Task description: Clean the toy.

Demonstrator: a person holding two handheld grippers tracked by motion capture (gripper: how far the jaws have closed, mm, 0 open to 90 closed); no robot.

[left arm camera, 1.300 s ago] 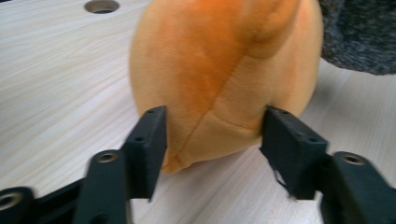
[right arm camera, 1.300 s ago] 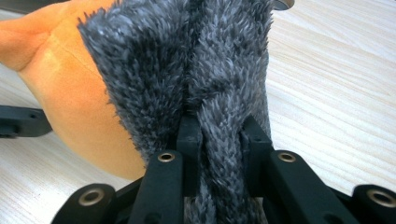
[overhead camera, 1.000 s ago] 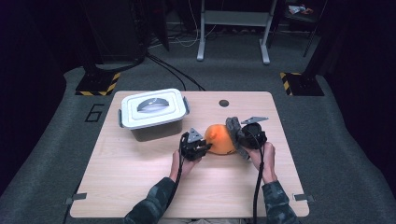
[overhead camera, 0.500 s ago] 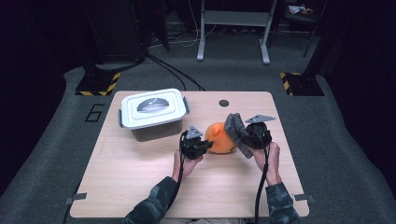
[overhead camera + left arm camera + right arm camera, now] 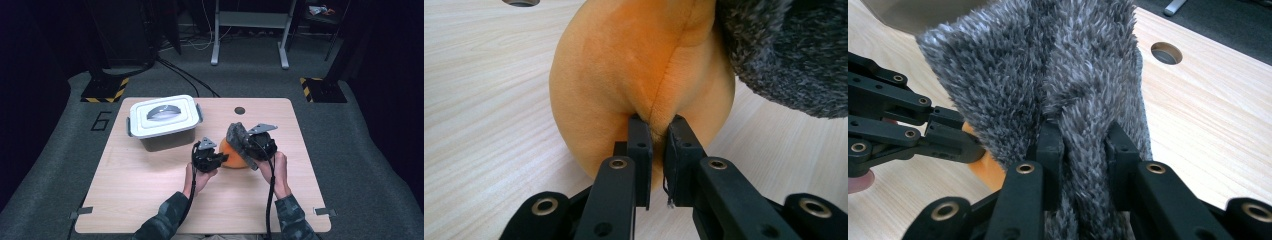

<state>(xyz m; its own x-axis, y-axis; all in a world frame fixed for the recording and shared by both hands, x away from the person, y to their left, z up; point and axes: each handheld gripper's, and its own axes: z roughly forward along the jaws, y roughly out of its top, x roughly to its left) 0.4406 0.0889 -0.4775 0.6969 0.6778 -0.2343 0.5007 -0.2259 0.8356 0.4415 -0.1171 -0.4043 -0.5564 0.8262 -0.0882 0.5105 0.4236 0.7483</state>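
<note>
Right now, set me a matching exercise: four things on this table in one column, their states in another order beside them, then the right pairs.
Things:
1. orange plush
2. grey fuzzy cloth
3. white lidded box
4. round hole in the tabletop

States:
A. pinched by the right gripper, lifted off the wood
B. standing apart at the table's left, lid on
C. pinched at its seam by the left gripper
D. uncovered, near the far edge

Pairs: 1-C, 2-A, 3-B, 4-D
</note>
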